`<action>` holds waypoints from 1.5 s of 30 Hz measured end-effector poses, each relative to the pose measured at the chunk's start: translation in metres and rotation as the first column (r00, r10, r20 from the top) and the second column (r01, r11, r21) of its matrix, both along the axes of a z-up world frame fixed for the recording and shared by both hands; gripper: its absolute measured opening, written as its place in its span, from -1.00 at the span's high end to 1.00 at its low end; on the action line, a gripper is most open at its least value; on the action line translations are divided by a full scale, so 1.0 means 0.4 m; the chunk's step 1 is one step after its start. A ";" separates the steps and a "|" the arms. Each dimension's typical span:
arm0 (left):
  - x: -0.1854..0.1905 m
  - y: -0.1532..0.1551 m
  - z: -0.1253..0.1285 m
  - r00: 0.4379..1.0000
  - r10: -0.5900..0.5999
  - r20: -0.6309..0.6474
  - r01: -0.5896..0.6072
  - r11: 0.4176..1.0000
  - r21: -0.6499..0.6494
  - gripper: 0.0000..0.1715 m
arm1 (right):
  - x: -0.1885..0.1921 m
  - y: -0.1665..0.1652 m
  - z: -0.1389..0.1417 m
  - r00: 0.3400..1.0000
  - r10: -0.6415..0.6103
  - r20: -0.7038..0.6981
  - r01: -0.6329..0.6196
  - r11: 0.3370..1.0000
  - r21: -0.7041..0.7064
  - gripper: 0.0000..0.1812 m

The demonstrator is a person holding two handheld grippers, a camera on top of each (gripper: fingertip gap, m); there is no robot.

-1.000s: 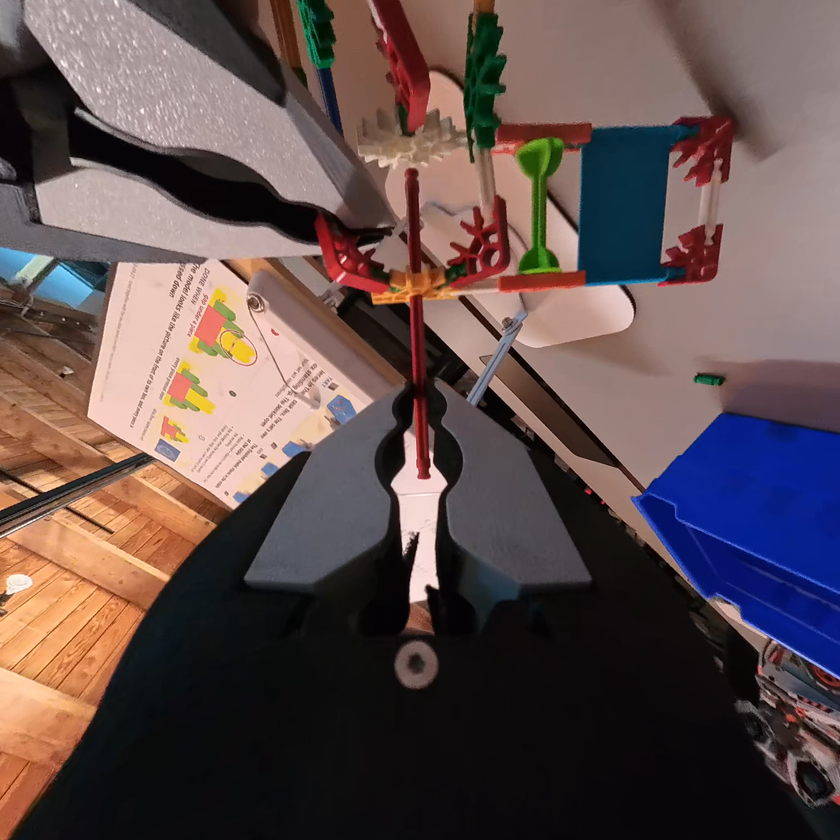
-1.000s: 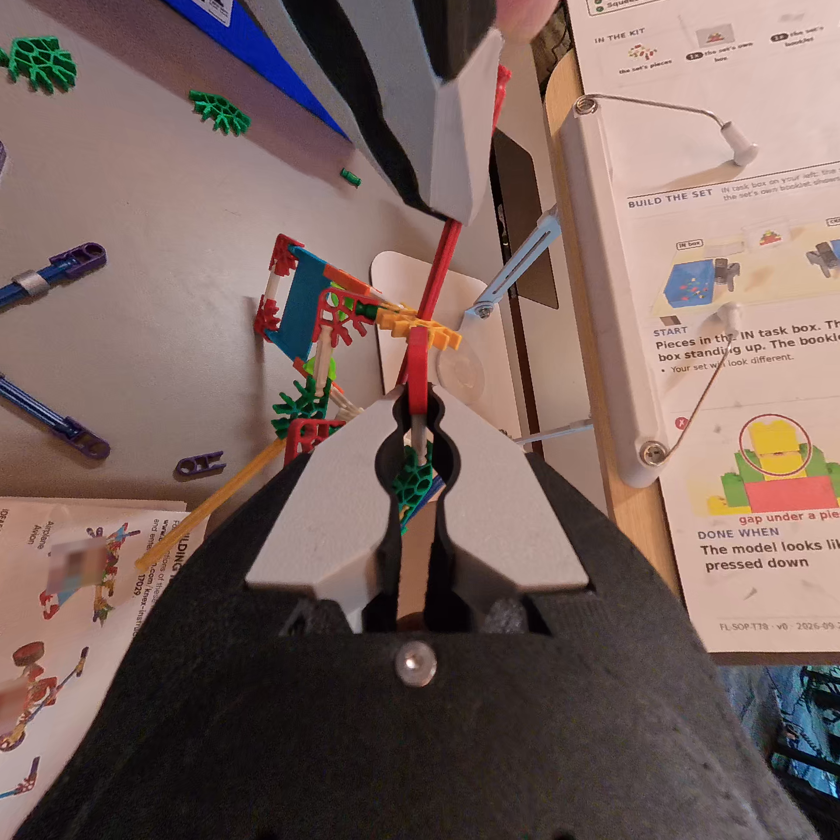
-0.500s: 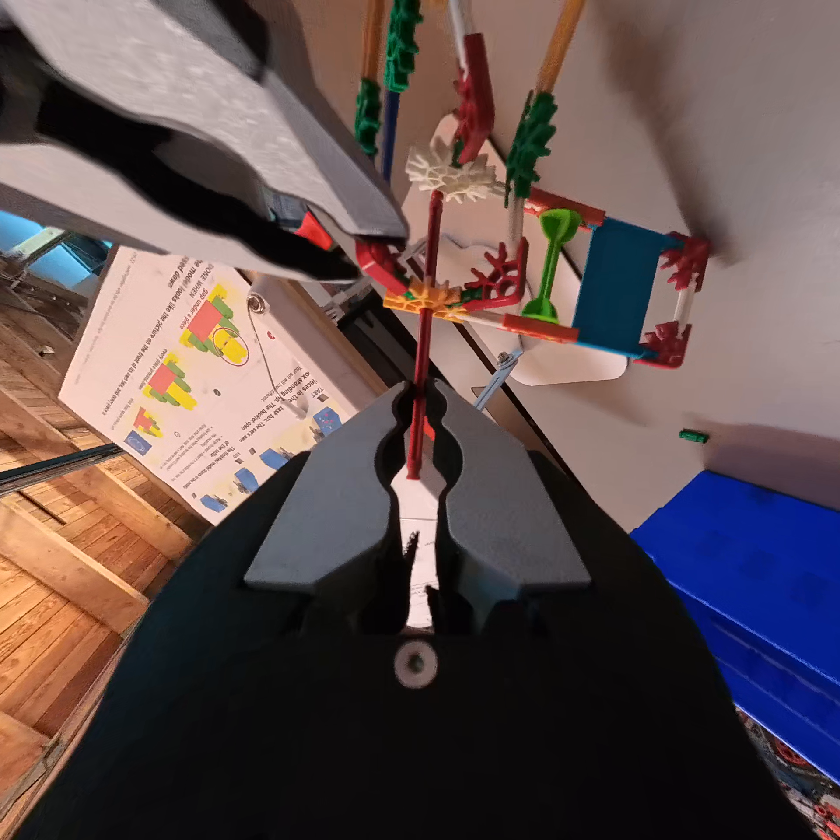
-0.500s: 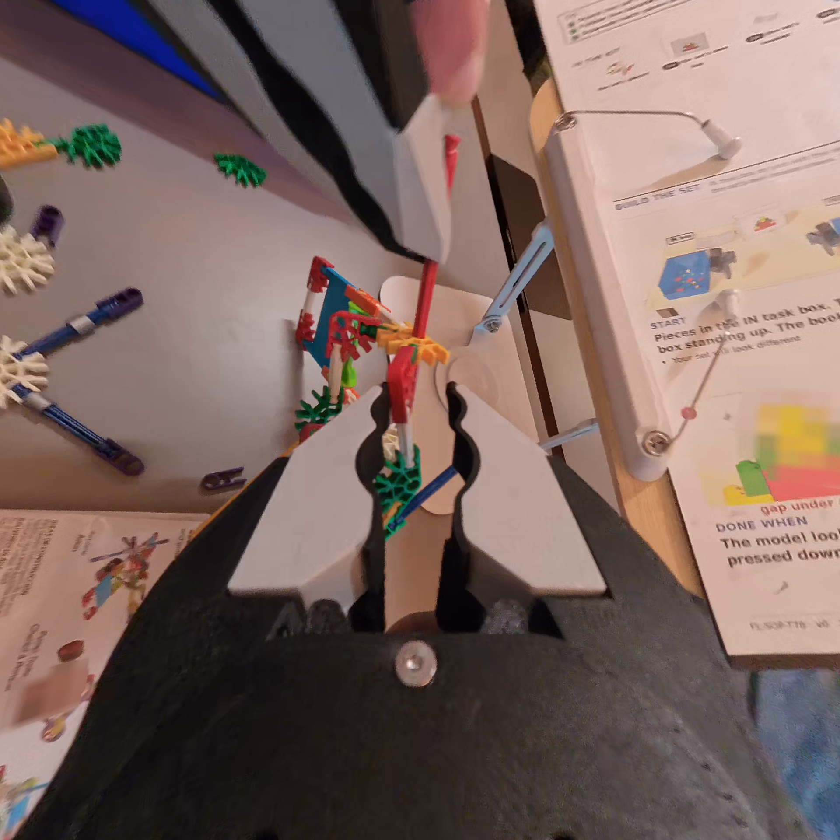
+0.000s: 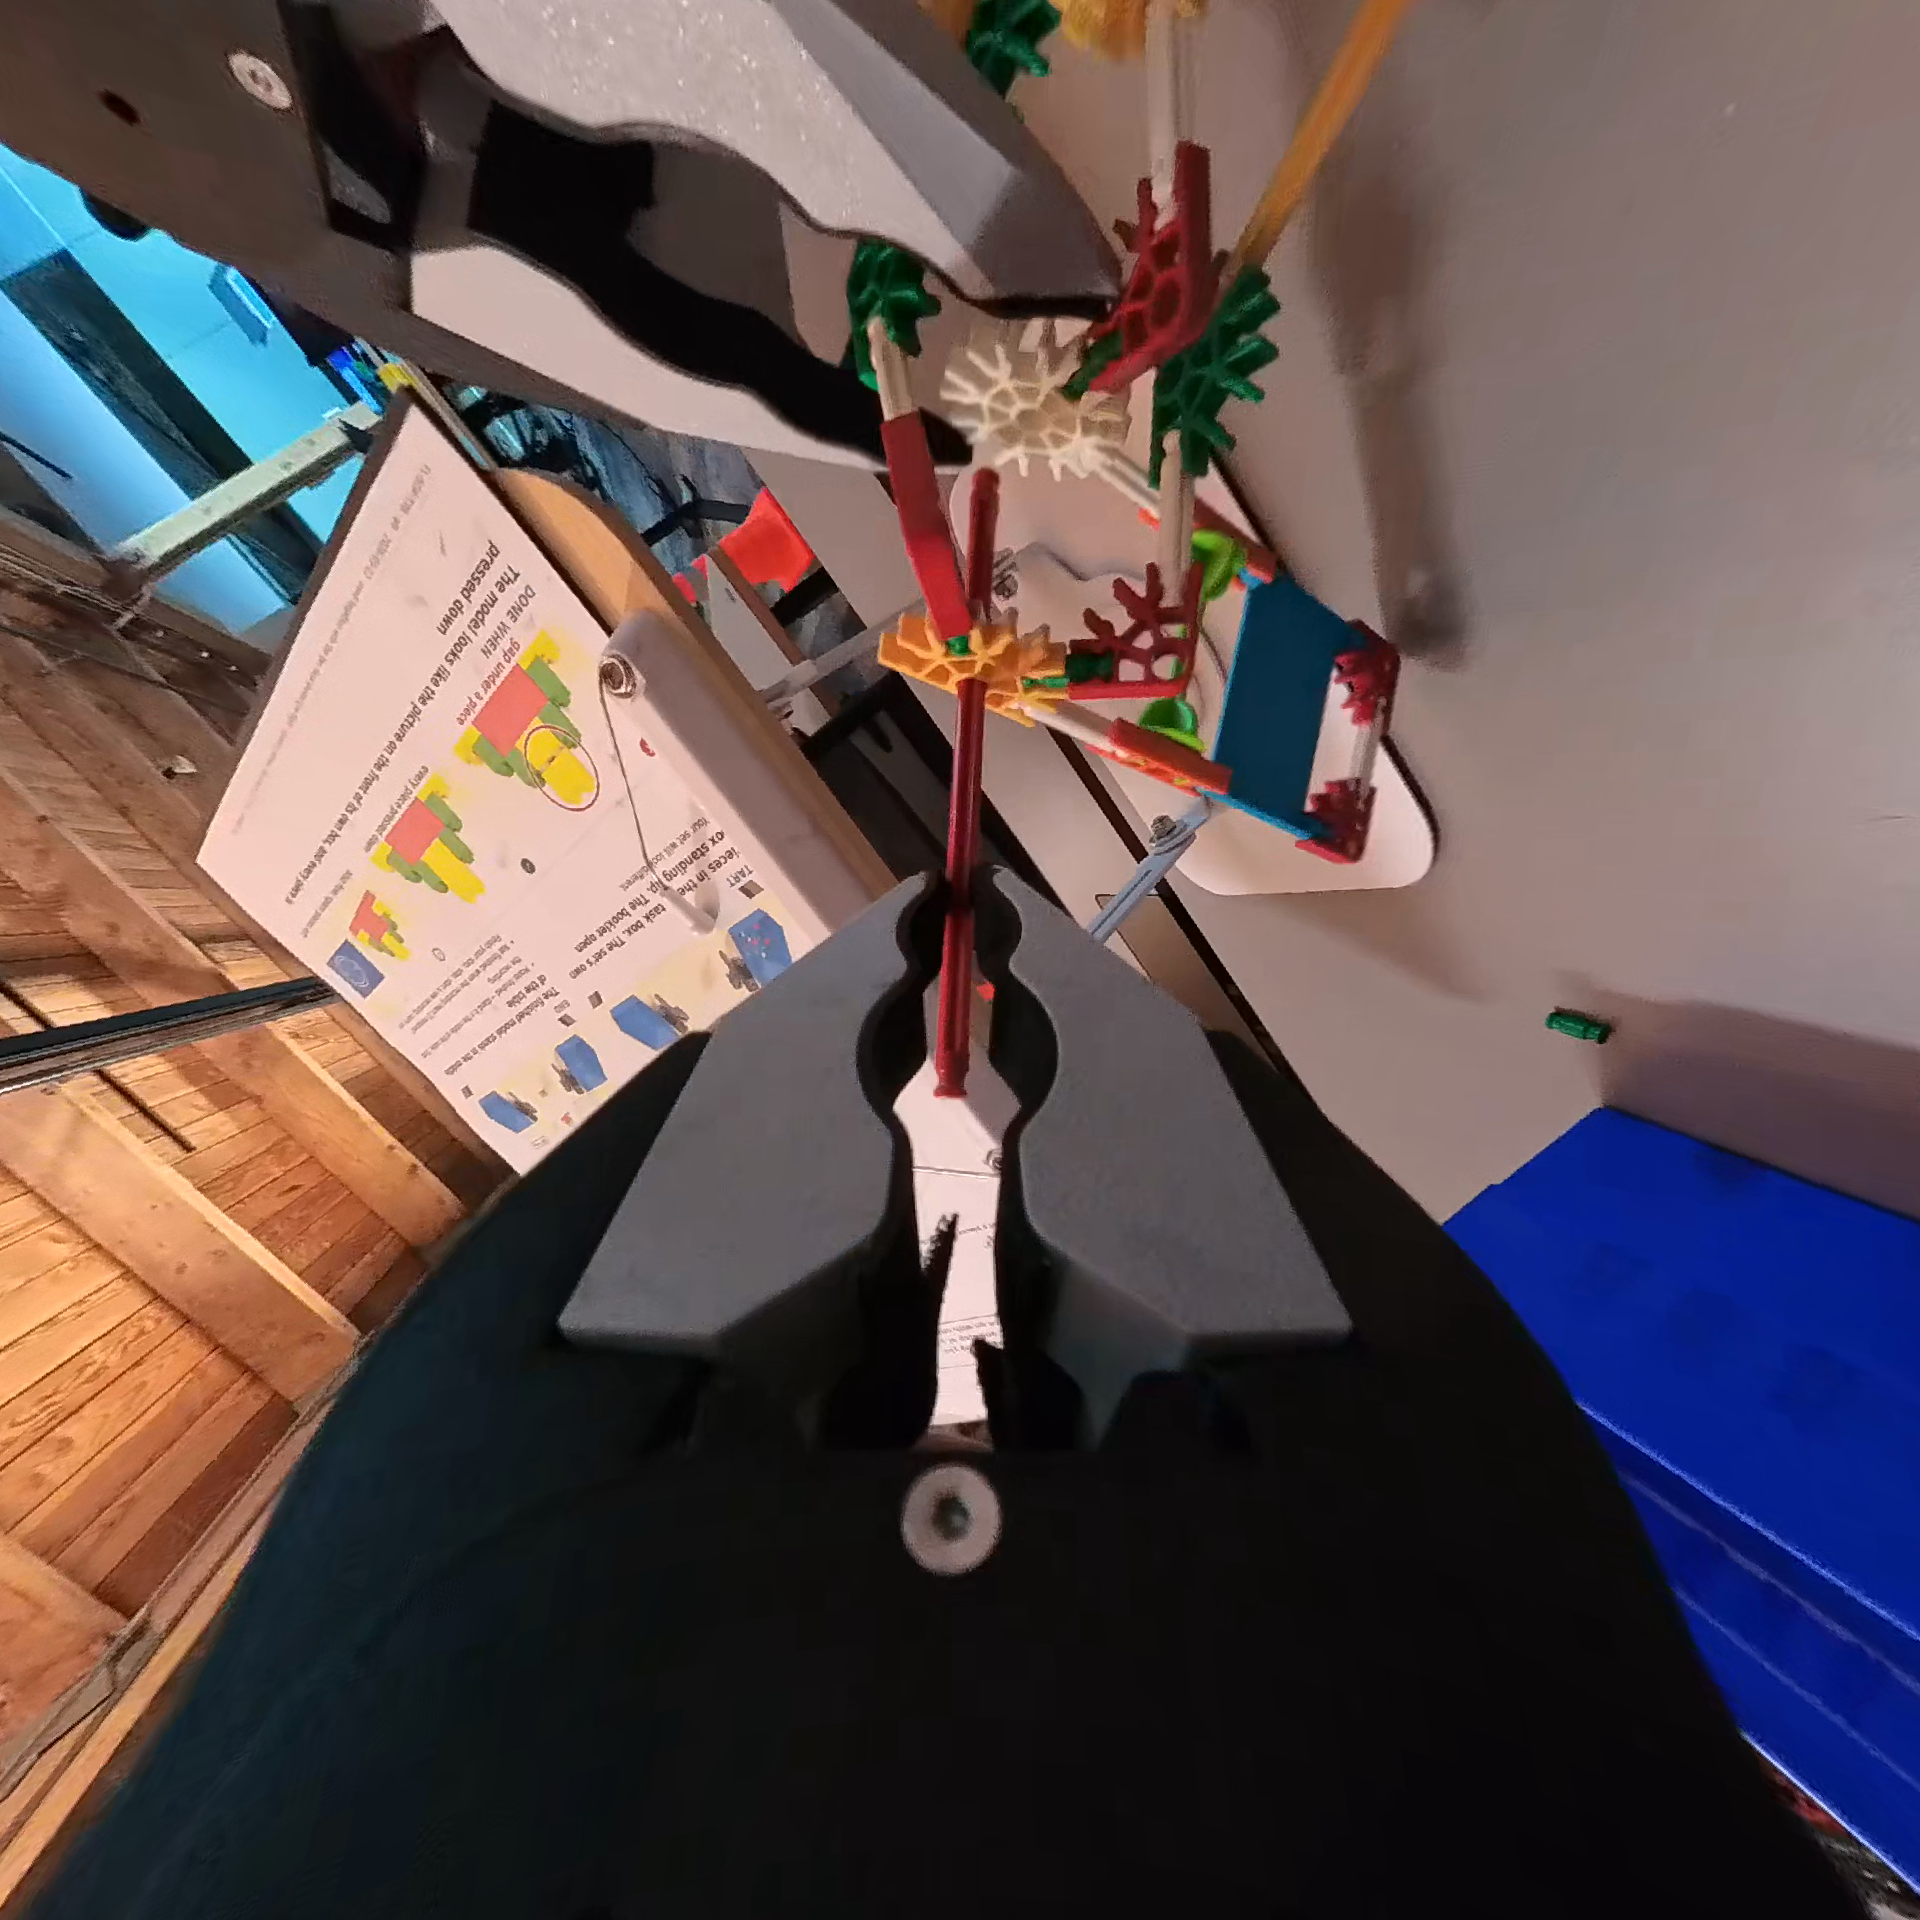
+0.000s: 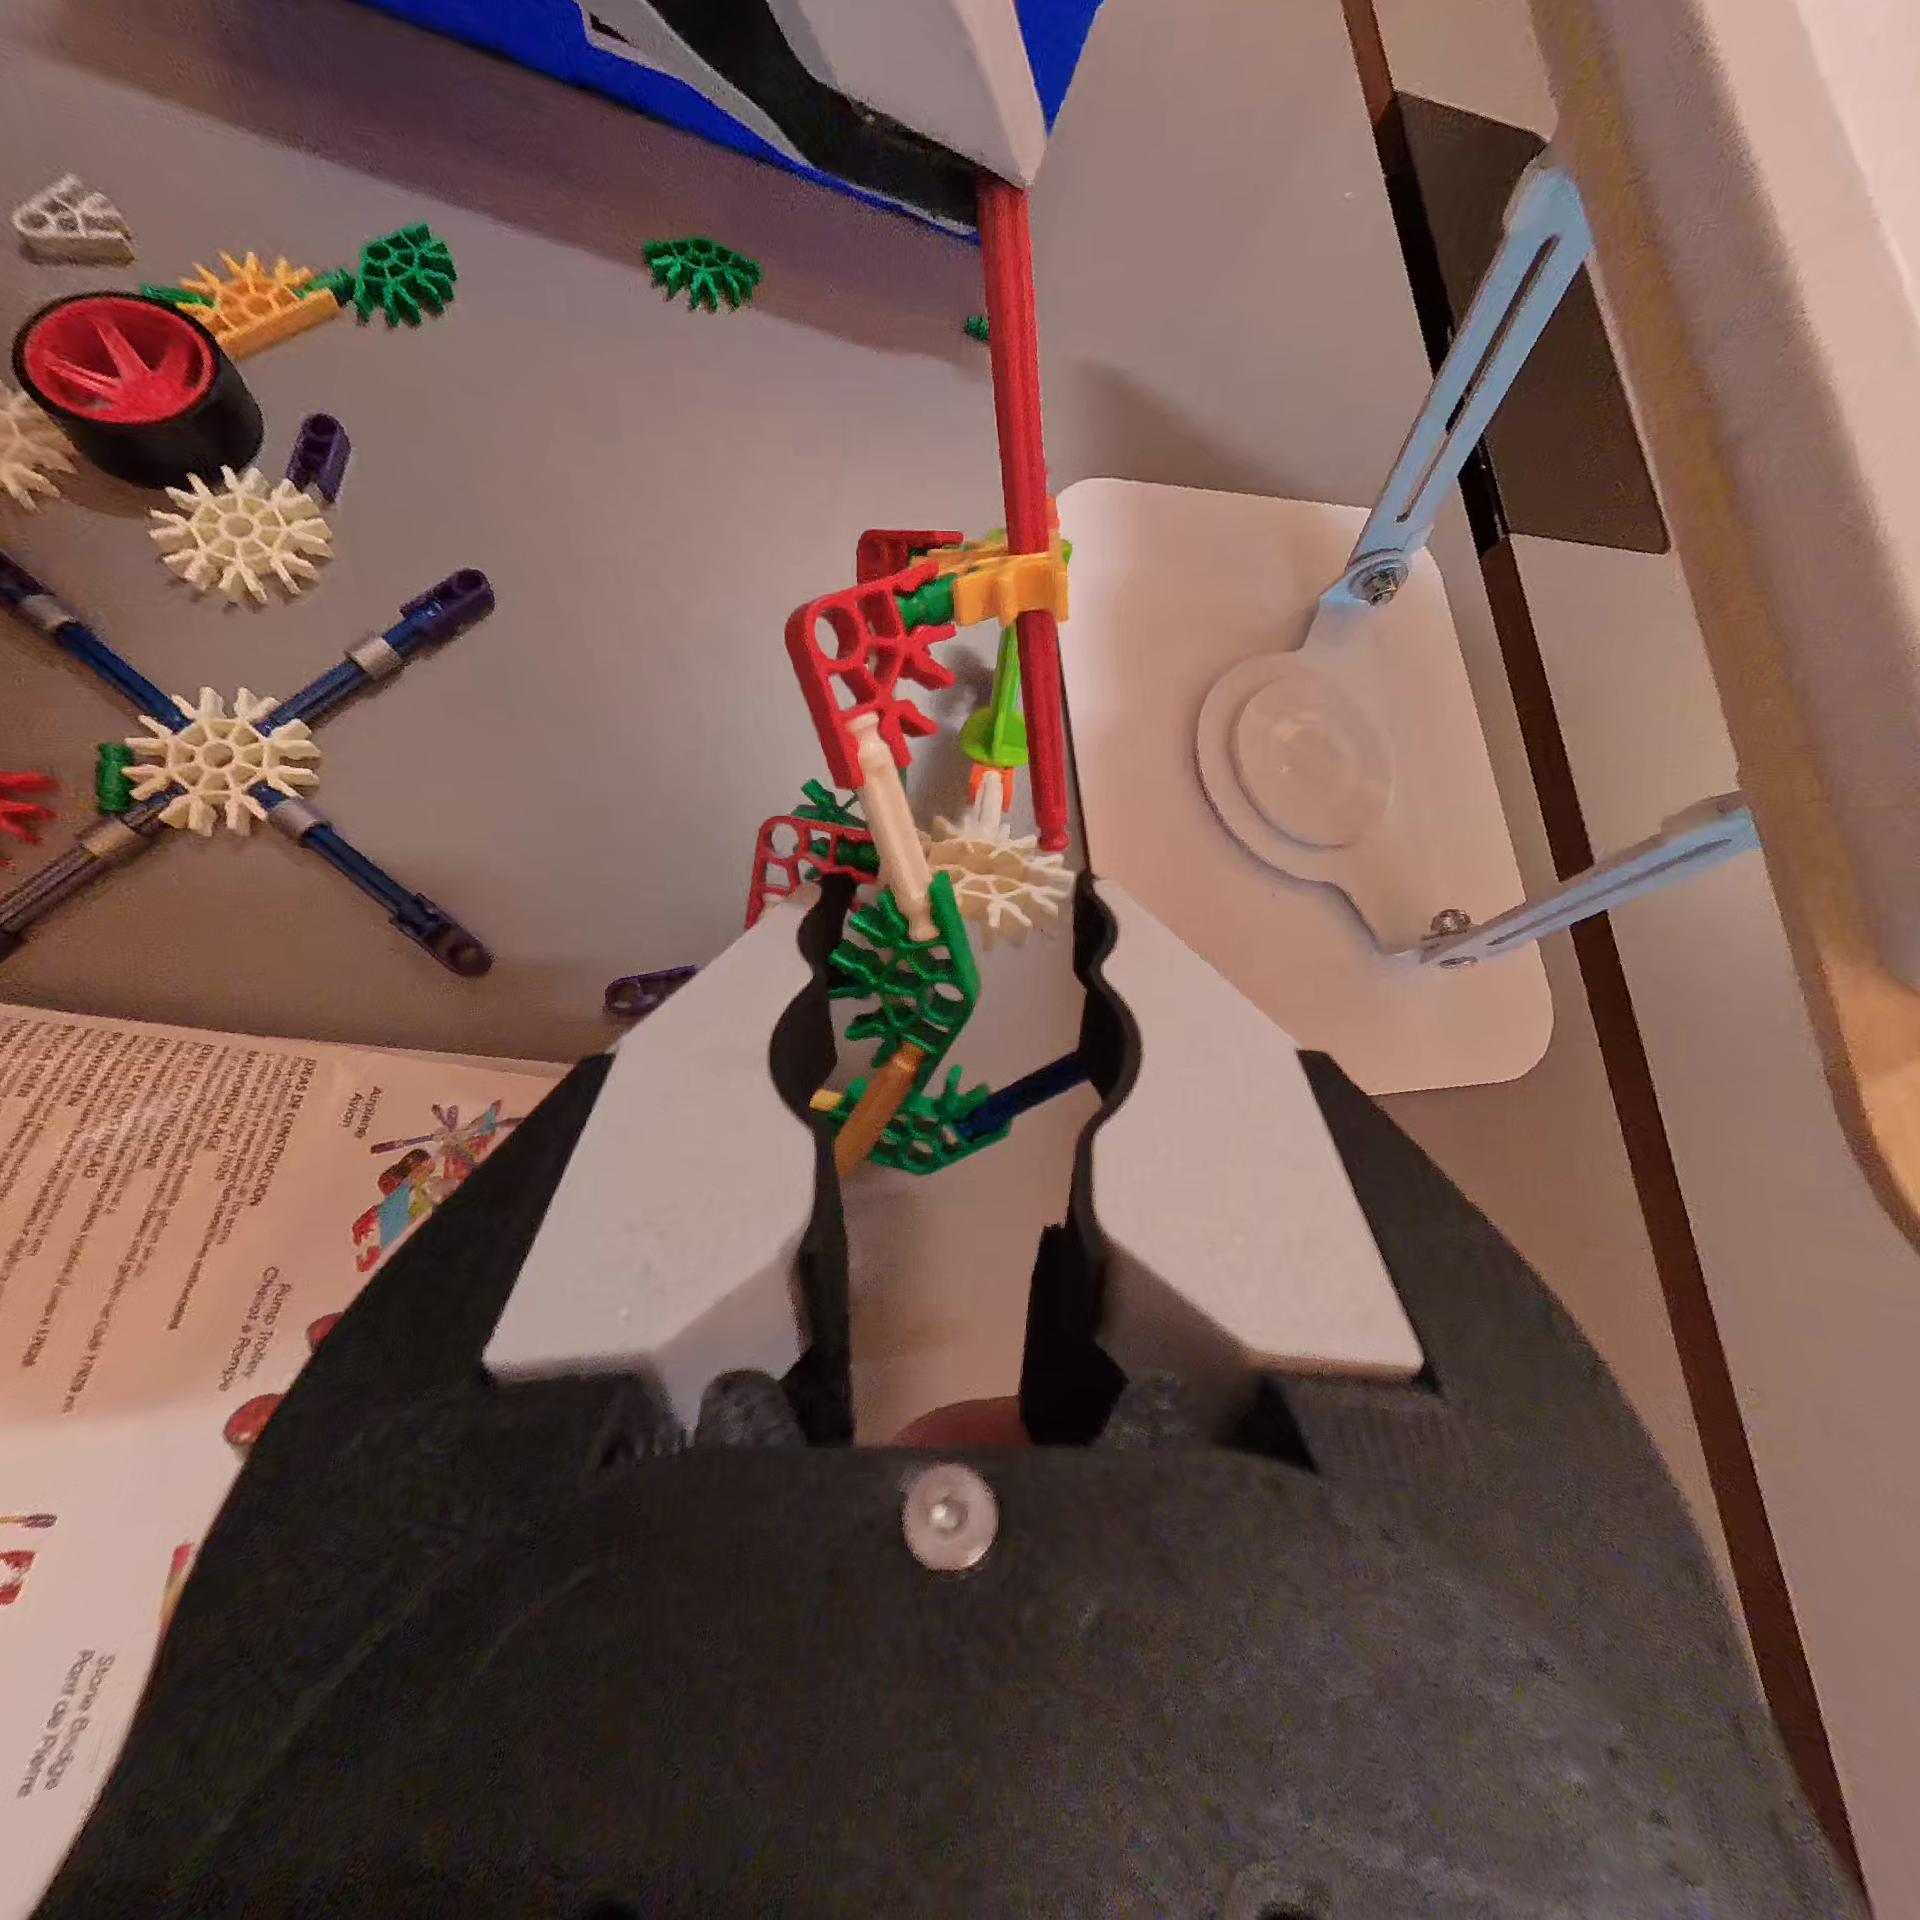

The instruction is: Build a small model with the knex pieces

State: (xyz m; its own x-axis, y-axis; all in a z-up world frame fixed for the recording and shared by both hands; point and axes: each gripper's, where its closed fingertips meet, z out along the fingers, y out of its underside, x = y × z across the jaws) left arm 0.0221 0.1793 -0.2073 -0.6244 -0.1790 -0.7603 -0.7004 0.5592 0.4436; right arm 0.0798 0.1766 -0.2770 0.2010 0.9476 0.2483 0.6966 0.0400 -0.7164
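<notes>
Since a second ago the right gripper [image 6: 951,904] is released from the red connector, jaws now spread around the model [image 6: 914,831], while the red rod [image 5: 961,831] is kept clenched in the left gripper [image 5: 958,894], steadying it above the tabletop [image 6: 582,623]

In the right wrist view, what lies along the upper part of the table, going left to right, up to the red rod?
Grey wedge connector → red-hubbed black wheel → orange connector → green connector → second green connector → red rod, gripped at its top by the left tongs.
</notes>
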 end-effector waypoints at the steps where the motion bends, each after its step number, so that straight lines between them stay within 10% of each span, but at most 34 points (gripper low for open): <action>1: 0.000 -0.001 0.000 1.000 -0.007 0.000 0.007 1.000 0.003 0.97 | 0.000 0.004 -0.001 1.000 -0.006 0.001 0.006 1.000 0.007 0.55; 45: -0.012 -0.055 -0.056 0.990 -0.110 -0.092 0.078 0.952 -0.296 1.00 | 0.034 0.027 0.059 0.943 -0.132 0.305 -0.013 0.903 0.430 0.67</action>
